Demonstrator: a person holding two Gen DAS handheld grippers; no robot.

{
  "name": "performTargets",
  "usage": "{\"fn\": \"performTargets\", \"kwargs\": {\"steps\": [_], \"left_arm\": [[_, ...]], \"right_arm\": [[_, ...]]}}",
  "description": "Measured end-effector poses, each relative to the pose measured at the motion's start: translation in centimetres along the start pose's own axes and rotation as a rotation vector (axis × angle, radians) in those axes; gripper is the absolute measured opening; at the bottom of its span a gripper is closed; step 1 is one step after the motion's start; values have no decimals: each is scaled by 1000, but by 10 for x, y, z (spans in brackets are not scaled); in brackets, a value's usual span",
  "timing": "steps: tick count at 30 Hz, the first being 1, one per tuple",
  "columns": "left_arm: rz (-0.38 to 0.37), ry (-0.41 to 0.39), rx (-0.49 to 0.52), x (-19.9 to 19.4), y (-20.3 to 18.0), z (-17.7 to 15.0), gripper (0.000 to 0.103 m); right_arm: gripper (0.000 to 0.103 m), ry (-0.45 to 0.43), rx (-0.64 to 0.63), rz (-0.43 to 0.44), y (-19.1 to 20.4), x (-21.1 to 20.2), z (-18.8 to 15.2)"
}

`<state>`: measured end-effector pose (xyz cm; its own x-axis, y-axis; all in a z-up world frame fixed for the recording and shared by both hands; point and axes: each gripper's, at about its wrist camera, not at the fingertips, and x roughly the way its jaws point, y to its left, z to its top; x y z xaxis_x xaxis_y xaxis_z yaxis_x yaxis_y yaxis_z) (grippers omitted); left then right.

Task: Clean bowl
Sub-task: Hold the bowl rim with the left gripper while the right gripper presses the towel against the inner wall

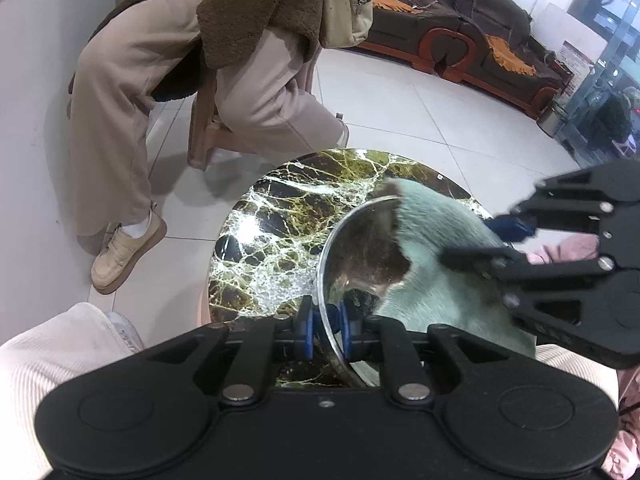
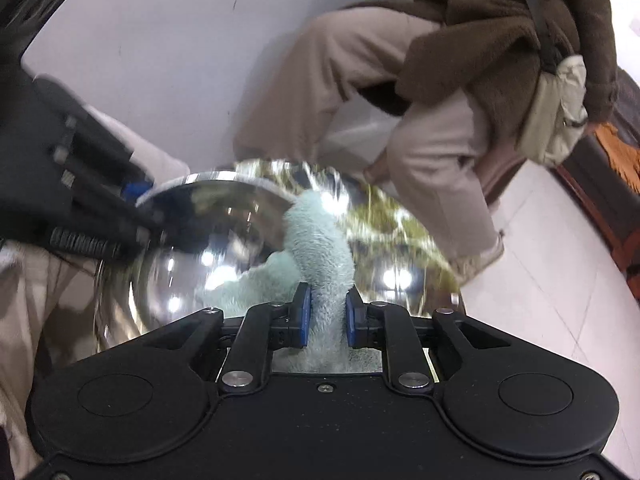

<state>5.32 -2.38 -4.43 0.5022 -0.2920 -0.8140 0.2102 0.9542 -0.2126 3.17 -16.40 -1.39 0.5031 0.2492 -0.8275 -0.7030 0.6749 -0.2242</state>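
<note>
A shiny steel bowl (image 1: 360,252) is held tilted above a round green marble table (image 1: 280,232). My left gripper (image 1: 326,326) is shut on the bowl's near rim, one blue pad on each side of it. My right gripper (image 2: 326,316) is shut on a pale green fluffy cloth (image 2: 320,240) that lies inside the bowl (image 2: 200,248). In the left wrist view the cloth (image 1: 436,248) drapes over the bowl and my right gripper (image 1: 480,244) comes in from the right. In the right wrist view my left gripper (image 2: 140,200) clamps the rim at the left.
A seated person in beige trousers (image 1: 132,92) and a brown fleece coat sits on a stool just behind the table. Their shoe (image 1: 124,252) rests on the white tiled floor. Dark sofas (image 1: 480,28) stand at the far right. My own light trousers (image 1: 52,352) are at bottom left.
</note>
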Motion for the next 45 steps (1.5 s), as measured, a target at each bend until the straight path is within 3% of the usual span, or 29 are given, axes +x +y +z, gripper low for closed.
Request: {"fn": "performTargets", "kwargs": {"steps": [9,16,20,25,28,37,41,45], "left_arm": [[11,21,62,2,-3,5,13],[-3,18,44,4,-1,4,13],[6,22,57,5,-3,4,16],[20,24,56,5,-6,4,15],[23,20,33,5,-6,3,15],[9,-5,-32,5,-3,-1,15],[8,-2,-5,5,-7,0,16],[13,-1,11,6,-9,-1,16]], "right_arm": [[16,5,-163,10,12,13,31],[17,73,-47,40,1,4,4],[17,95,-72,29,8,-3,3],[17,40,-137,6,10,3,27],[17,21,-99,23,3,9,33],[19,63,174,73,-12,-3,-15],[19,73,91,22,-4,-6,-9],[19,24,82,26,-11,-2,9]]}}
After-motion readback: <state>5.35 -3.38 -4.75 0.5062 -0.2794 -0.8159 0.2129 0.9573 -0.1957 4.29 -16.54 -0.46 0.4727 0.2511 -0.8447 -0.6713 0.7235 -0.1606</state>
